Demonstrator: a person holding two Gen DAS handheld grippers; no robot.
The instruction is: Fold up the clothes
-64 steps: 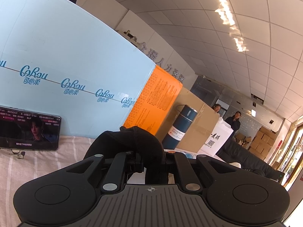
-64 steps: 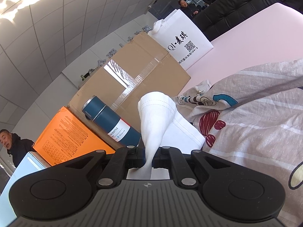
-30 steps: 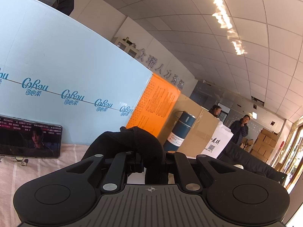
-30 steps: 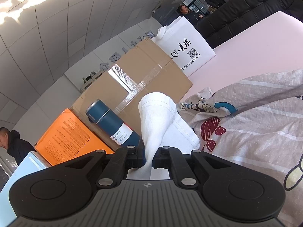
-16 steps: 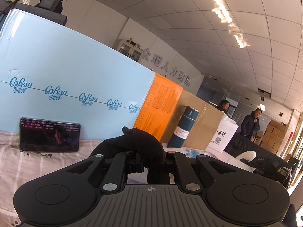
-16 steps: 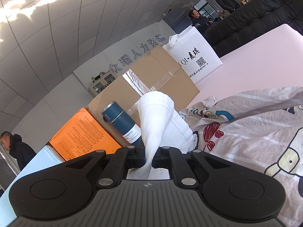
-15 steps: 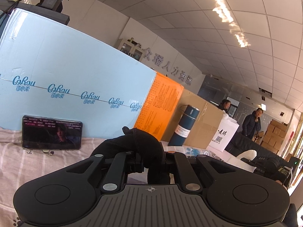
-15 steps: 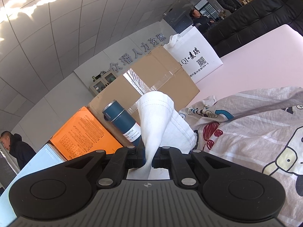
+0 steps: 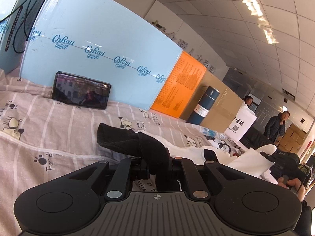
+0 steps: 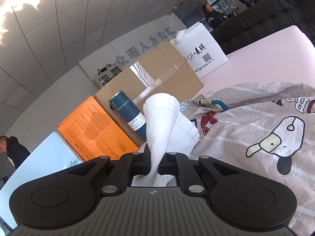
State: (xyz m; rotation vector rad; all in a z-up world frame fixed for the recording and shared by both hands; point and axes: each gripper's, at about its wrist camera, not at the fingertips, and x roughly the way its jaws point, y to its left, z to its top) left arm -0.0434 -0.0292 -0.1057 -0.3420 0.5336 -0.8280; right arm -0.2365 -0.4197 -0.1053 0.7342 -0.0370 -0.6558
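1. Clamping black fabric (image 9: 137, 143), left gripper (image 9: 157, 164) sits narrow at 6 o'clock above the printed sheet (image 9: 59, 125).
2. Right gripper (image 10: 154, 164) pinches white fabric (image 10: 161, 118), bottle (image 10: 130, 116) at 11 o'clock behind.

I see a tiled ceiling (image 9: 226, 5) with a bright light strip (image 9: 258, 11) running toward upper right. A grey wall with raised characters (image 10: 145, 47) fills the upper centre of the right view. Upper right there, a black sofa (image 10: 261, 19); stacked cardboard boxes (image 9: 291, 135) stand at the left view's right edge.
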